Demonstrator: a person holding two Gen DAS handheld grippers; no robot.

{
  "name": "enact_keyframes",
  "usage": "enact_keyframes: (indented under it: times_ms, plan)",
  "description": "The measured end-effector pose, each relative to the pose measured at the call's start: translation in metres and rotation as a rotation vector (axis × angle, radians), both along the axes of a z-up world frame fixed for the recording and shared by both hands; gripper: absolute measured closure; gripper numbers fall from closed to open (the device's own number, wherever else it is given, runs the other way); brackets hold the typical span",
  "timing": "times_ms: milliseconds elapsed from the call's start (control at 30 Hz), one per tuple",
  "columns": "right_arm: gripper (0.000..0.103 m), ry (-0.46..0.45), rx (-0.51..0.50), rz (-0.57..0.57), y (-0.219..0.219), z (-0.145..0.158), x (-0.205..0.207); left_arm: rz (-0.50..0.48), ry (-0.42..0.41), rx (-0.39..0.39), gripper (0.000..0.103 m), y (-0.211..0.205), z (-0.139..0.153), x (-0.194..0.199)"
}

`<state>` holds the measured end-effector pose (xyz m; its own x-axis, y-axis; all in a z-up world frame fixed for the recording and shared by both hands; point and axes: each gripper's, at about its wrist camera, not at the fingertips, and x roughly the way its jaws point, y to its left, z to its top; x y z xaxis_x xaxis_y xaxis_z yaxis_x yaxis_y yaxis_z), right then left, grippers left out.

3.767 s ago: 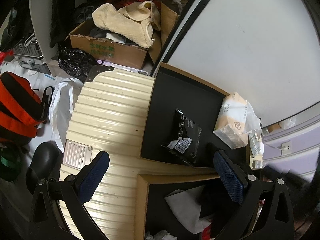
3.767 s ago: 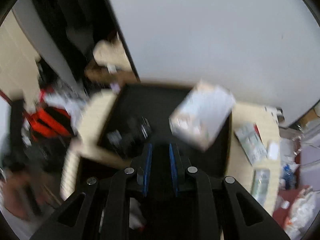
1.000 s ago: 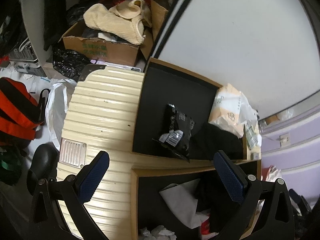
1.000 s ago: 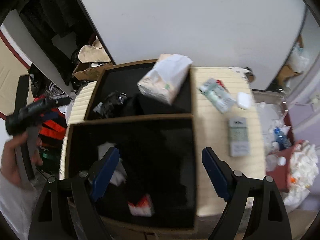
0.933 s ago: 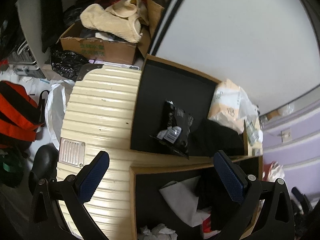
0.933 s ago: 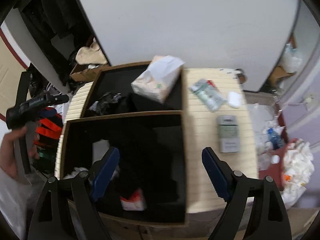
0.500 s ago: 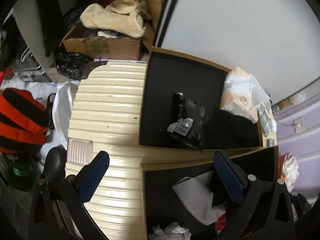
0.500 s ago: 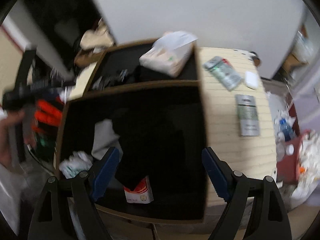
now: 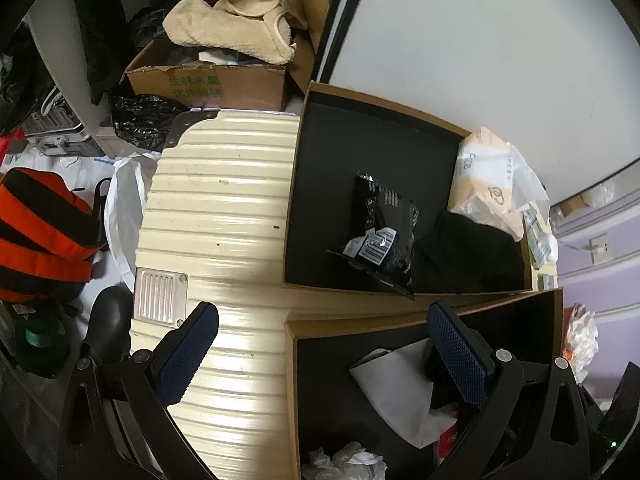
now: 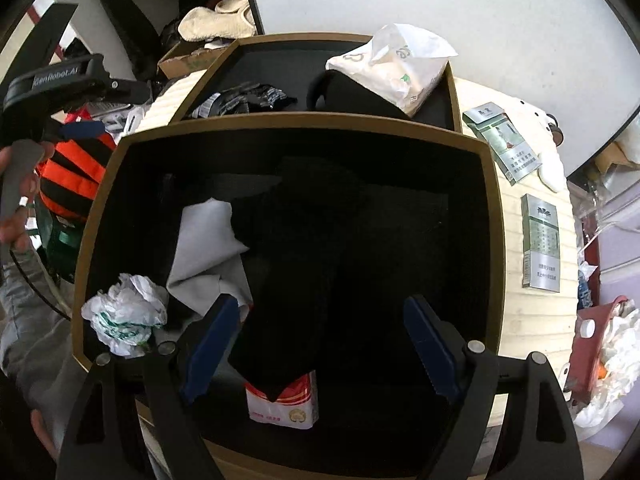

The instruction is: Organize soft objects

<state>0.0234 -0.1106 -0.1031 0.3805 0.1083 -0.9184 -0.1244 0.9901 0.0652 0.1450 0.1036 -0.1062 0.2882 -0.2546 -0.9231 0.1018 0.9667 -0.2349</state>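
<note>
On the ribbed cream suitcase (image 9: 216, 216) I see two black trays | white wall (image 9: 480, 60) behind | both my grippers (image 9: 320, 356) (image 10: 320, 340) spread wide, empty.

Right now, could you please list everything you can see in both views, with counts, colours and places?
Trays: 2, black with tan rims, on cream case.
Tissue pack: 1, pale, far tray.
Black packet: 1, far tray.
Black cloth: 1, near tray.
Crumpled paper: 1, white, near tray.
Red-white pack: 1, near tray.
Green boxes: 2, right of trays.
Cardboard box: 1, brown, behind case.
Left gripper: open.
Right gripper: open.
</note>
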Motion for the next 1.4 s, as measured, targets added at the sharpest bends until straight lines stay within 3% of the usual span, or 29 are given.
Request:
enact_keyframes:
  times_ms: [200, 533, 567, 633, 667, 800, 1167, 1400]
  plan:
    - [0.019, 0.016, -0.056, -0.002, -0.003, -0.004, -0.001, 0.013, 0.0, -0.006, 0.0, 0.004, 0.001, 0.001]
    - [0.019, 0.038, -0.066, 0.043, 0.009, -0.011, -0.002, 0.019, 0.009, -0.02, 0.0, 0.005, 0.001, 0.0]
    - [0.023, 0.03, -0.073, 0.05, 0.01, -0.011, -0.003, 0.017, 0.009, -0.02, 0.0, 0.004, 0.001, 0.0]
    - [0.06, 0.039, -0.068, 0.068, 0.011, -0.012, -0.003, 0.015, 0.009, -0.019, 0.0, 0.004, 0.001, 0.001]
    - [0.083, 0.066, -0.052, 0.076, 0.011, -0.014, -0.001, 0.016, 0.009, -0.018, 0.0, 0.004, 0.001, 0.001]
    - [0.096, 0.076, 0.001, 0.033, 0.0, -0.012, -0.002, 0.025, 0.009, -0.025, 0.0, 0.006, 0.001, 0.001]
    - [0.099, -0.121, 0.116, -0.078, -0.035, 0.06, -0.014, 0.072, 0.015, -0.078, 0.0, 0.019, 0.004, 0.006]
    - [0.099, -0.286, 0.149, -0.09, -0.027, 0.128, 0.005, 0.117, 0.019, -0.137, 0.0, 0.033, 0.009, 0.008]
